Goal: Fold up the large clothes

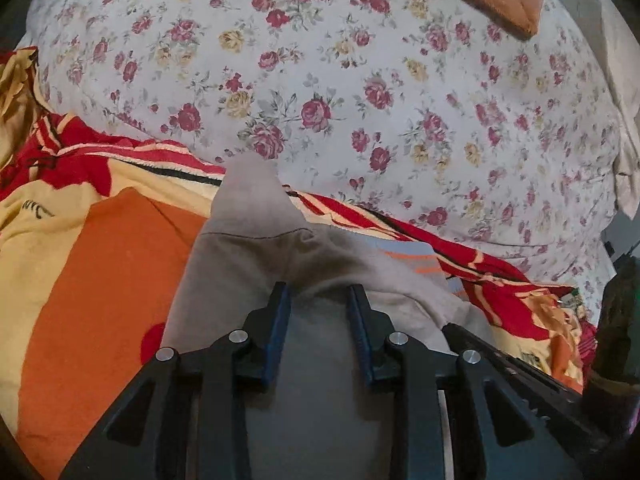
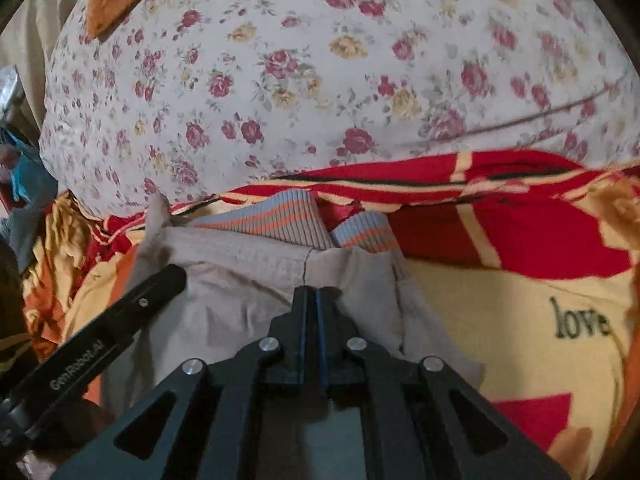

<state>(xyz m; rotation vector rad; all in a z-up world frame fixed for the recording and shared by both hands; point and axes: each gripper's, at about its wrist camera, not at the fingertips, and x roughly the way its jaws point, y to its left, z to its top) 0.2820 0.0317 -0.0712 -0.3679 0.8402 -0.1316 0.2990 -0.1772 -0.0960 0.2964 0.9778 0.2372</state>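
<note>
A beige-grey garment (image 1: pixel 248 256) lies bunched on a red, yellow and orange blanket (image 1: pixel 80 264). In the left wrist view my left gripper (image 1: pixel 319 300) stands partly apart with a thick fold of this garment filling the gap between its pads, and a corner of the cloth sticks up ahead. In the right wrist view my right gripper (image 2: pixel 312 296) is shut on the edge of the same garment (image 2: pixel 240 280) near a seam. The two grippers are close together: the left one's black finger (image 2: pixel 120 320) shows at the lower left, and the right one's side (image 1: pixel 500 356) shows at the lower right.
A ribbed grey-blue garment with orange stripes (image 2: pixel 280 216) lies just beyond the beige one. The blanket (image 2: pixel 520 320) carries the word "love". A floral sheet (image 1: pixel 320 80) covers the bed behind. A brown folded cloth (image 1: pixel 500 0) lies at the far edge.
</note>
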